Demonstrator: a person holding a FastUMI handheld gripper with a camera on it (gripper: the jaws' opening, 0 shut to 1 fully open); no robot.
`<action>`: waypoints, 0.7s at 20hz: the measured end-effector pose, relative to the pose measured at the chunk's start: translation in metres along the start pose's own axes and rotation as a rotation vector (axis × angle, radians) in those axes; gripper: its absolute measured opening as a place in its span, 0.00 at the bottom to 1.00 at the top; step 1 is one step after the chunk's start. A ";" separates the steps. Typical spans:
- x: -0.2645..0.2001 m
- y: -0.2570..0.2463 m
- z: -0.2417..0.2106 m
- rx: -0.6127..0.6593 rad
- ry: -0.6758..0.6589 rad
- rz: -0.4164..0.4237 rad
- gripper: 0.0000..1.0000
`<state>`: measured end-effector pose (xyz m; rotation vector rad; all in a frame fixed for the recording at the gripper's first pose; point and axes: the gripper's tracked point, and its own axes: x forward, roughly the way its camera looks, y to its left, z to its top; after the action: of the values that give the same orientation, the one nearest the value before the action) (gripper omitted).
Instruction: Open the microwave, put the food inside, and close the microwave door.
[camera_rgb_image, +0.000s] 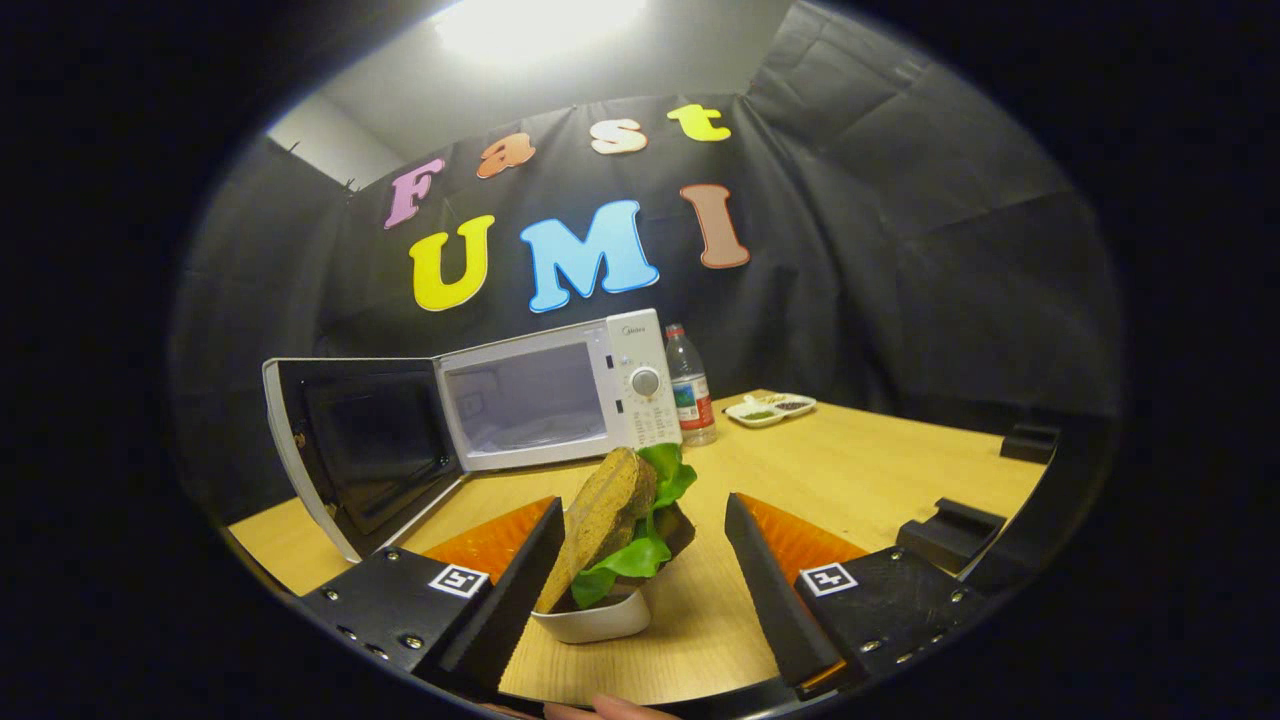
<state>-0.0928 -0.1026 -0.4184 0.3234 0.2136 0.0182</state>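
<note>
Wooden surface (860, 470) inside a booth walled with black cloth, lit from above. The microwave (560, 395) stands at 11 o'clock from the tongs (640, 560), well beyond the fingertips, near the surface's far edge. Its door (350, 450) is already swung wide to the left, hinged at the cavity's left side, and the cavity looks empty as far as can be told; the opening step is judged done. The food, a sandwich (615, 520) of brown bread and lettuce, stands tilted in a small white dish (595, 615) between the fingers. The tongs are apart: the left finger lies against or just beside the bread, the right finger stands clear of it, so no grip is evident. Whether the dish rests on the surface or is lifted cannot be told. Loading the food and shutting the door remain.

Open room: bare surface runs from the fingertips toward the cavity, at 11 to 12 o'clock. The open door bounds that path on the left, its free edge reaching toward the left finger. A bottle (690, 385) stands just beside the microwave's control panel at 12 o'clock; a small tray (770, 408) lies at 1 o'clock, further right. Dark fixtures (950, 525) sit at 3 o'clock near the surface's right edge.
</note>
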 end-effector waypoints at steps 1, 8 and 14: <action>0.004 0.003 -0.004 0.038 0.018 0.029 0.98; 0.030 0.017 -0.021 0.365 0.167 0.191 0.45; 0.017 0.024 0.001 0.308 0.135 0.212 0.29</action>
<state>-0.0751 -0.0790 -0.4129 0.6521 0.3156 0.2186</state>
